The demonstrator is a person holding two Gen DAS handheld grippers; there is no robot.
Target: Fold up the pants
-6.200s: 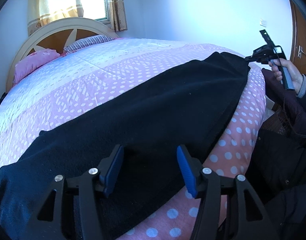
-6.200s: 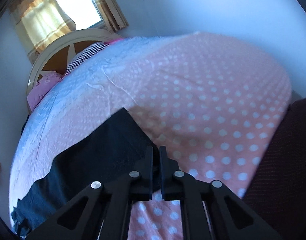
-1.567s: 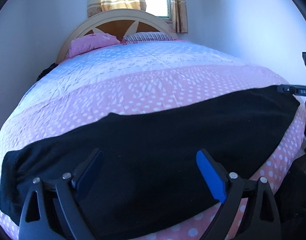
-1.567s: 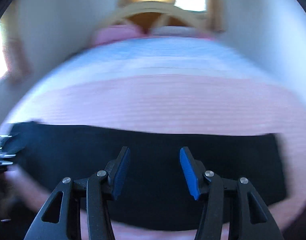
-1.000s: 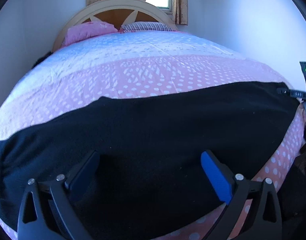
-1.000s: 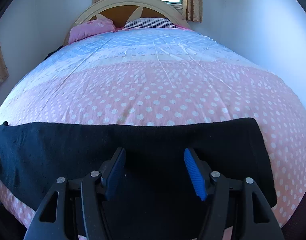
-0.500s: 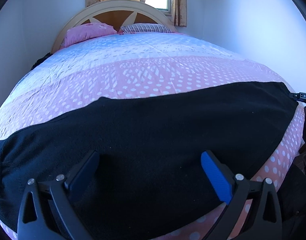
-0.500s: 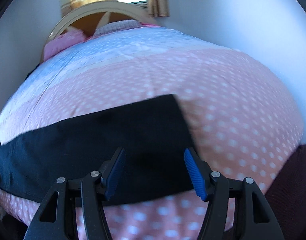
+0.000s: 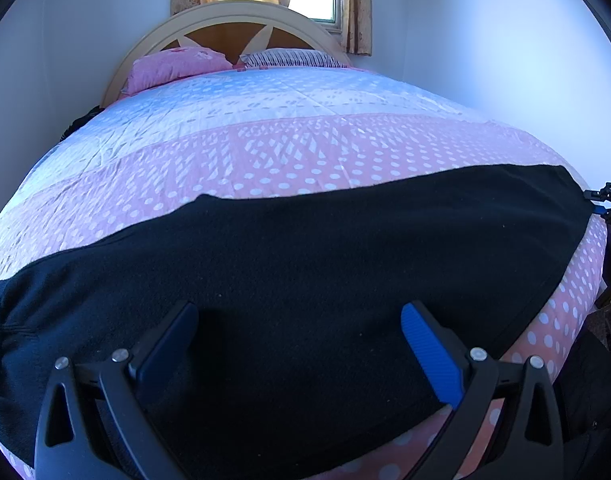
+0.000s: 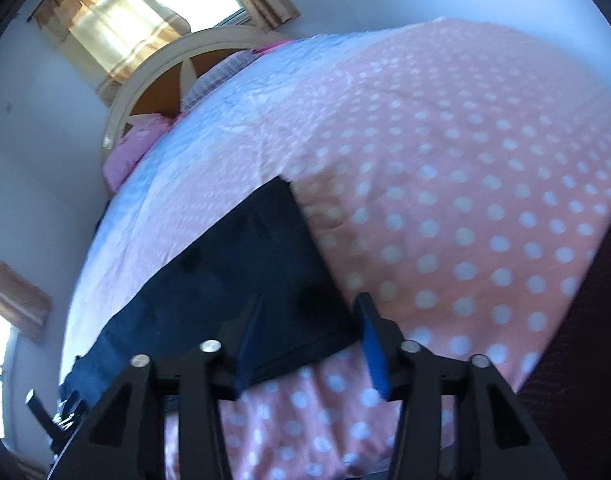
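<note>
Pants (image 9: 305, 280): black, flat across the foot of the bed (image 9: 305, 140), along its near edge.
Handling: judged soft, light, limp fleece; likely best pinched at the end corners.
Axis: long axis runs left to right; which end is the waist is unclear.
Left tongs (image 9: 299, 344): wide open, empty, over the mid pants.
Right tongs (image 10: 309, 340): open, empty, at the right-end corner.

The pants (image 9: 305, 280) look like matt black fleece, kinda fuzzy. Bedspread (image 9: 289, 132) is smooth dotted cotton-ish cloth with light creases. Headboard (image 9: 233, 28) is painted wood around bare brown panels. Left gripper (image 9: 299, 344) is matt black plastic, ribbed blue pads (image 9: 429, 354), shiny metal screws.
</note>
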